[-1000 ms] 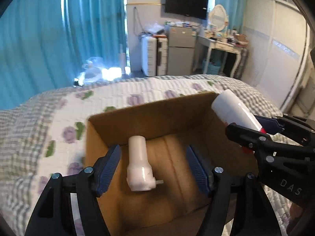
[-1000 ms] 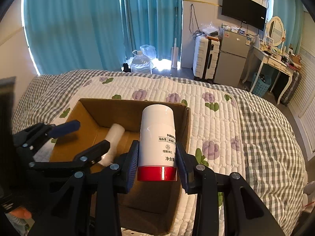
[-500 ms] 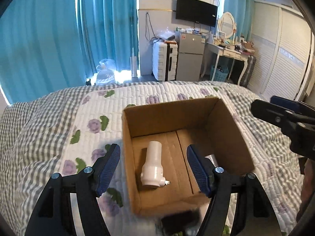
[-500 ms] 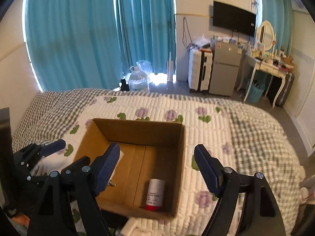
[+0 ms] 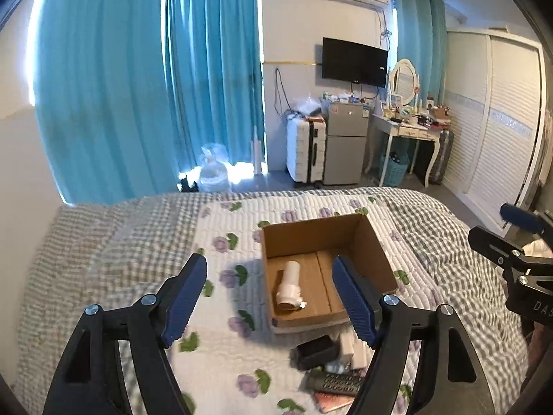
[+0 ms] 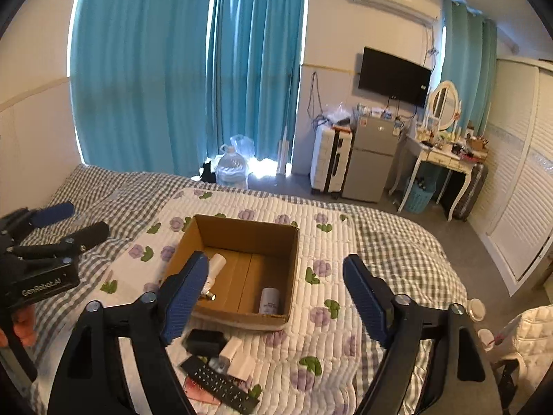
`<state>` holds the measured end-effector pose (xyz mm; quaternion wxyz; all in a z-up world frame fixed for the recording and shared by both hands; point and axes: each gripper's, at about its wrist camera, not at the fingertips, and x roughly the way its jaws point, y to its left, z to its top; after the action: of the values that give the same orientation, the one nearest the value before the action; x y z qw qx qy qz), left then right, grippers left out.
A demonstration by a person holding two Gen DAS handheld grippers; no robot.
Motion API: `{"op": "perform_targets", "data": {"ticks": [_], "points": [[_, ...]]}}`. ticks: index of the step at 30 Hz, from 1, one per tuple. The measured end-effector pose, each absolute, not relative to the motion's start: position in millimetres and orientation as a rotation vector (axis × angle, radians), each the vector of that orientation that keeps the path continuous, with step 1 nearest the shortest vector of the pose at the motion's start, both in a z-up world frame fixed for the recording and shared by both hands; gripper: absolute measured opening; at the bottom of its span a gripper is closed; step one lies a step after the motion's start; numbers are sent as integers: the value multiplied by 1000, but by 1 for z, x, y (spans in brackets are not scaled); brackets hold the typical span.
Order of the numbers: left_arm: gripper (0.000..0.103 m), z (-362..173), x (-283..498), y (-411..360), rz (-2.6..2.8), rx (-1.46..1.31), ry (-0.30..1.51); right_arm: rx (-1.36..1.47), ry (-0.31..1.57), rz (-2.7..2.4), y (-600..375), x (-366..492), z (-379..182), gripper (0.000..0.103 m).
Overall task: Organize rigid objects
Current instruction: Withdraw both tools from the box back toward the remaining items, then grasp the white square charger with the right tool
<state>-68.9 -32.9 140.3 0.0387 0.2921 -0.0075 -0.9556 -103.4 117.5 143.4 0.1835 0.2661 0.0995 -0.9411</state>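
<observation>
Two items lie in the open brown cardboard box (image 6: 242,269) on the quilted floral bed (image 6: 338,290): a white plastic nozzle-ended tube (image 5: 288,287) and a white cylindrical bottle (image 6: 269,300) (lying apart). We find the left gripper (image 5: 271,299) and right gripper (image 6: 276,299) both spread wide, empty, above a black remote control (image 6: 219,385).

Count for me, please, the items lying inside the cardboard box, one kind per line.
White nozzle fitting: 1
White labelled bottle: 1
Total: 2, both on the floor of the cardboard box.
</observation>
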Motion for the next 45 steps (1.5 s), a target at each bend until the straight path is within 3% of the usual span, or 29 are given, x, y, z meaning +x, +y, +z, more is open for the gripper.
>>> {"op": "perform_targets", "data": {"ticks": [2, 10, 32, 36, 42, 45], "points": [[78, 144, -57, -35, -2921, 882, -22, 730, 295, -2667, 118, -90, 148, 90], [78, 129, -28, -34, -2930, 915, 0, 738, 336, -2640, 113, -56, 132, 94], [78, -84, -96, -30, -2757, 1290, 111, 1305, 395, -2441, 98, -142, -107, 94], [78, -103, -96, -26, -2731, 1383, 113, 1355, 456, -2422, 93, -141, -130, 91], [78, -114, -99, -29, -2671, 1418, 140, 1413, 369, -2371, 96, -149, -146, 84], [78, -114, -96, -30, -2663, 1420, 143, 1407, 376, -2374, 97, -147, -144, 75]]}}
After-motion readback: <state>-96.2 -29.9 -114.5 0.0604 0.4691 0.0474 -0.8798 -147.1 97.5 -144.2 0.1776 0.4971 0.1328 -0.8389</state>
